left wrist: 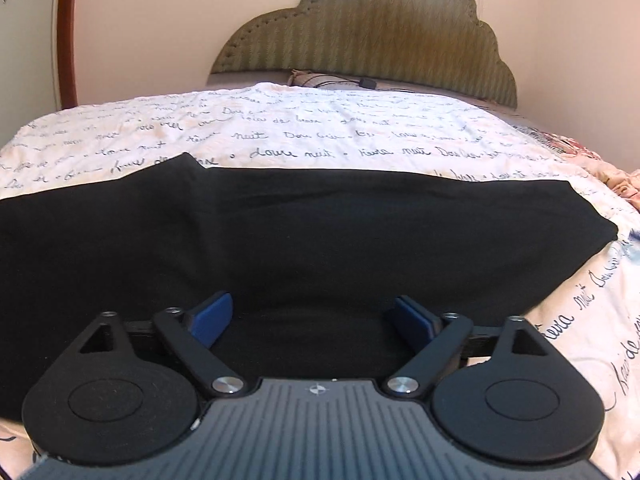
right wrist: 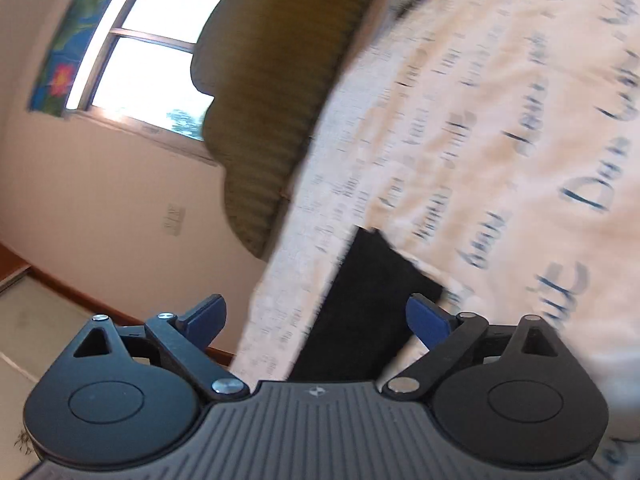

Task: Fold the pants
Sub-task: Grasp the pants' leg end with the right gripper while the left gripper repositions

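Observation:
Black pants (left wrist: 304,232) lie flat across the bed in the left wrist view, stretching from the left edge to a narrow end at the right. My left gripper (left wrist: 312,316) is open, low over the near edge of the pants, its blue pads (left wrist: 212,316) apart with fabric between them. In the tilted, blurred right wrist view, a strip of the black pants (right wrist: 368,300) lies on the bedspread. My right gripper (right wrist: 316,316) is open and empty above that strip.
The bedspread (left wrist: 320,136) is white with dark cursive writing. A green padded headboard (left wrist: 372,36) stands at the far end. A floral blanket (left wrist: 600,168) lies at the right edge. A window (right wrist: 152,48) and the floor (right wrist: 36,320) show beside the bed.

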Motion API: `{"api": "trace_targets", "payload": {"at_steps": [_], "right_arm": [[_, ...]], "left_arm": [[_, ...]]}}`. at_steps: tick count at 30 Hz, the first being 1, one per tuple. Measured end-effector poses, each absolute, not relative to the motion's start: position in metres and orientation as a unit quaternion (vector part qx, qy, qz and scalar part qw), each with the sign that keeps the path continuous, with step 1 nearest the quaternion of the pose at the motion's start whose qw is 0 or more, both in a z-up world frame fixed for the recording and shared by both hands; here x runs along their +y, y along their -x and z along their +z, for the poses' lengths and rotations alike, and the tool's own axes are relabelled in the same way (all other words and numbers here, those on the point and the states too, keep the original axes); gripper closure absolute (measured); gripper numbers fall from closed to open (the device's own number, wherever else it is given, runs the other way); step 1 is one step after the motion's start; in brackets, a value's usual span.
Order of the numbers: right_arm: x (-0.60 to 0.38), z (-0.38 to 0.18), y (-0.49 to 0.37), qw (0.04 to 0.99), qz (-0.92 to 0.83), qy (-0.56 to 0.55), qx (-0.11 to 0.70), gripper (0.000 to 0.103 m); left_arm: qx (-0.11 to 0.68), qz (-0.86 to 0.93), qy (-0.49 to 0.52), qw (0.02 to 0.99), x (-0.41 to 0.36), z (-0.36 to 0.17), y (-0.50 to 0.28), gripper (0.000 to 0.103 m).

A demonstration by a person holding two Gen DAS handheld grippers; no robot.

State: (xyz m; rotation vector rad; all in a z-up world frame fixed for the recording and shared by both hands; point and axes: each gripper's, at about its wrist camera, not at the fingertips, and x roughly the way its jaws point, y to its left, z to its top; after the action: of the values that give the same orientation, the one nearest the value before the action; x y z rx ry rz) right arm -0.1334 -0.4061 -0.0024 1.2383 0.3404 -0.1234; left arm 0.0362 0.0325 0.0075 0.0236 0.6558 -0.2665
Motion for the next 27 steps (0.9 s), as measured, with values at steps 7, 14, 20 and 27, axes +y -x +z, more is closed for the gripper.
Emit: {"api": "trace_targets", "payload": {"at_steps": [7, 14, 20, 27], "right_arm": [[-0.4, -0.005, 0.088, 0.794, -0.108, -0.538, 0.262, 0.0], [-0.386, -0.005, 0.058, 0.77, -0.036, -0.568, 0.288, 0.0], [-0.4, -0.019, 0.073, 0.752, -0.092, -0.627, 0.181, 0.0], [-0.39, -0.024, 0.062, 0.782, -0.147, -0.582, 0.168, 0.043]], "left_arm": [[0.321, -0.128, -0.021, 0.938, 0.028, 0.009, -0.036, 0.007], [0.321, -0.129, -0.02, 0.938, 0.028, 0.009, -0.036, 0.006], [0.322, -0.129, -0.018, 0.938, 0.028, 0.009, -0.036, 0.005], [0.322, -0.129, -0.018, 0.938, 0.028, 0.01, -0.036, 0.004]]}}
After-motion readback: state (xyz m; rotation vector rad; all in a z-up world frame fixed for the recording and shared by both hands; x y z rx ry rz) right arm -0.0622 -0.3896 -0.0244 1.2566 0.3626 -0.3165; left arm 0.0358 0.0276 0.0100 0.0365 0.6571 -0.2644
